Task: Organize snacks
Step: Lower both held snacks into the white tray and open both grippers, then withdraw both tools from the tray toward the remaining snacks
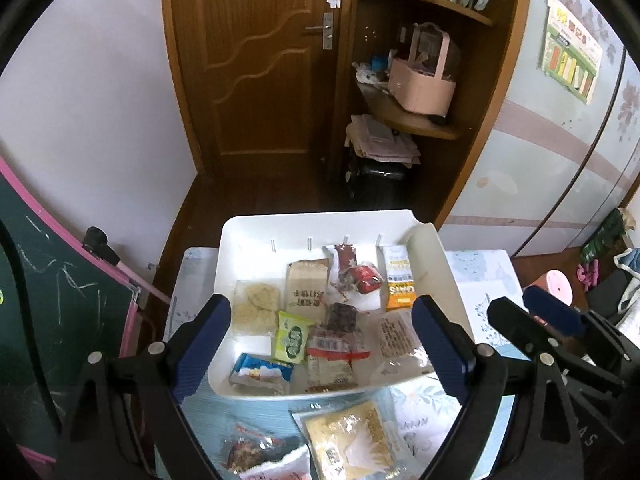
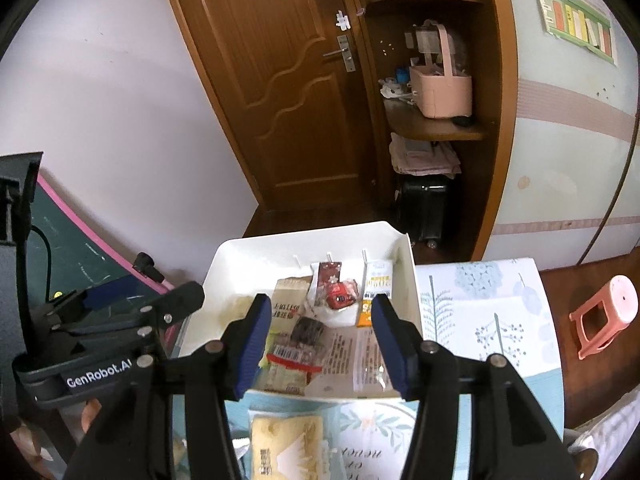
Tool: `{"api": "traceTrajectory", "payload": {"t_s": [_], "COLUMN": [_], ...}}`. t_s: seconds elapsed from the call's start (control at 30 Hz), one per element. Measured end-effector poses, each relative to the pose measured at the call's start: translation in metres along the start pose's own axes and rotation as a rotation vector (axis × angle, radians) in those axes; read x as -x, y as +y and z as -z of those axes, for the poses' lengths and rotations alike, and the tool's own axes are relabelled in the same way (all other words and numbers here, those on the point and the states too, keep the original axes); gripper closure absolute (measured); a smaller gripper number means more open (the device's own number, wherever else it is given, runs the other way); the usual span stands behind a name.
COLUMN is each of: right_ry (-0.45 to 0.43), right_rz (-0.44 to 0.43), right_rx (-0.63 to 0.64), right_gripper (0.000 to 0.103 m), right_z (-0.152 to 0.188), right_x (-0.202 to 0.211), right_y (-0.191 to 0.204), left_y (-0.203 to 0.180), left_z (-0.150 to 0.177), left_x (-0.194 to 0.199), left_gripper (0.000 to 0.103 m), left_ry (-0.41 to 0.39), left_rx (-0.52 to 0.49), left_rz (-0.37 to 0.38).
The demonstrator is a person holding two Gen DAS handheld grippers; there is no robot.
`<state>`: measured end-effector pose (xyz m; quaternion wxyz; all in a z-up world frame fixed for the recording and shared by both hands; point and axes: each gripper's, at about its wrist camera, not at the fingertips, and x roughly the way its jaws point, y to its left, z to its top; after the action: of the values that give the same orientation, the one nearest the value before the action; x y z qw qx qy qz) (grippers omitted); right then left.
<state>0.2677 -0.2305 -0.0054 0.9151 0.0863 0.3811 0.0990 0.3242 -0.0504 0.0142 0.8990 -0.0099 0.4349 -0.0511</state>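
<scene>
We see the worktop (image 1: 476,276) under a leaf-print cloth carrying a white tray (image 1: 256,236) filled with snack packets, and a yellow packet (image 1: 352,440) lying on the cloth just in front of the tray. Our left gripper (image 1: 324,344) and right gripper (image 2: 320,344) both hover with jaws apart, gripping nothing.

Both fisheye views are fairly dim, with soft, even indoor light and no hard shadows. The pale wall (image 1: 100,92) at upper left is brightest; the brown wooden door (image 1: 260,64) and the corner shelves beside it fall into shade. Straight lines bow strongly toward the edges, and black vignetting fills the corners. Focus is reasonably sharp throughout.
</scene>
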Motion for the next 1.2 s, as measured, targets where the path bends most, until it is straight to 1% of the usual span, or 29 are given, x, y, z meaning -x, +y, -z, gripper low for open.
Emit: {"api": "traceTrajectory", "payload": {"t_s": [0.07,0.23,0.37,0.7,0.83,1.0,1.1,1.2], "right_ry": [-0.002,-0.009,-0.017,-0.024,-0.027,-0.008,0.002,0.025], "right_rz": [-0.003,-0.015,-0.030,-0.071,-0.098,-0.112,-0.117,-0.124], "right_rx": [-0.003,-0.015,-0.023,-0.016,0.002,0.039,0.062,0.088], "right_gripper": [0.050,0.050,0.050,0.050,0.051,0.051,0.051,0.051], "right_z": [0.005,0.016,0.029,0.060,0.069,0.083,0.094,0.106], "right_x": [0.009,0.031,0.051,0.096,0.110,0.111,0.109,0.105], "right_y": [0.000,0.000,0.001,0.009,0.017,0.030,0.038,0.046], "left_y": [-0.002,-0.003,-0.003,0.001,0.004,0.021,0.039,0.065], "left_z": [0.004,0.020,0.038,0.079,0.099,0.127,0.147,0.167], "left_x": [0.008,0.026,0.048,0.116,0.135,0.146,0.150,0.151], "left_gripper": [0.012,0.012,0.012,0.012,0.012,0.012,0.012,0.012], "left_ry": [0.010,0.066,0.047,-0.017,-0.026,-0.016,-0.012,0.002], "left_rx": [0.003,0.010,0.000,0.011,0.009,0.035,0.059,0.098], "left_rz": [0.005,-0.020,-0.031,0.020,0.029,0.021,-0.009,-0.033]}}
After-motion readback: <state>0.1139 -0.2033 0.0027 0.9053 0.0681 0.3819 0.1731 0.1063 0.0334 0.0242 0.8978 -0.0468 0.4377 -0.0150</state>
